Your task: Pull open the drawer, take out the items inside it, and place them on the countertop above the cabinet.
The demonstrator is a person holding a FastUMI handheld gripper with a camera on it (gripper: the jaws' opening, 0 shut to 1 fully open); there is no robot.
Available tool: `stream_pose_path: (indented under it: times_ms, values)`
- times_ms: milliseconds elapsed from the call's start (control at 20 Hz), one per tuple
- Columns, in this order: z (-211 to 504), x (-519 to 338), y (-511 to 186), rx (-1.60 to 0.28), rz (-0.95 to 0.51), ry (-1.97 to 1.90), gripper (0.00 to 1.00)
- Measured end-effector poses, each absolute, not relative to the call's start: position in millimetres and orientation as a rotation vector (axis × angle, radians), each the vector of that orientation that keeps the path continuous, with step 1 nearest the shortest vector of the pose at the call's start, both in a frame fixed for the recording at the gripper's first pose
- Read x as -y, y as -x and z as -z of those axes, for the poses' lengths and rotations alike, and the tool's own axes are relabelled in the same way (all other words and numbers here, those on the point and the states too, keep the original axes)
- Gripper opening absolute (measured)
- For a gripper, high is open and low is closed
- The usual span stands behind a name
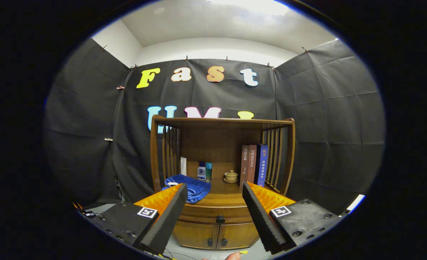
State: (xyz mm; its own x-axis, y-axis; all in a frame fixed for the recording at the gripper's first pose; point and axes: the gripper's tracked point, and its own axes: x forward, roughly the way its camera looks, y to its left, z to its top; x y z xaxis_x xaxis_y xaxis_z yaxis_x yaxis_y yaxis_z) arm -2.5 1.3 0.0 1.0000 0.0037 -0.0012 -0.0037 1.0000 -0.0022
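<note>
Gripper [215, 202]: jaws released, spread wide, holding nothing; the cabinet lies beyond them.
Cabinet [220, 234]: wooden, with slatted sides and a top shelf.
Drawer [213, 215]: closed, below the tabletop, dark knob [220, 219] seen between the jaws.
Doors [216, 236]: two, closed, under the drawer.
Tabletop [224, 196] contents: folded blue towel [193, 187] just beyond the left jaw; two small bottles [204, 171] behind the towel; lidded cup [231, 176] on a saucer; three upright books [253, 164] against the right slats.
</note>
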Motion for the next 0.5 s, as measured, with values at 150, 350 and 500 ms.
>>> stream_pose_path:
  times_ms: [150, 350, 500]
  values:
    - [0.2, 0.2, 2.7, -0.002, 0.000, -0.001, 0.98]
    - [3.1, -0.8, 1.7, -0.004, -0.002, -0.009, 0.98]
    - [11.3, -2.0, -1.9, -0.008, -0.011, -0.015, 0.98]
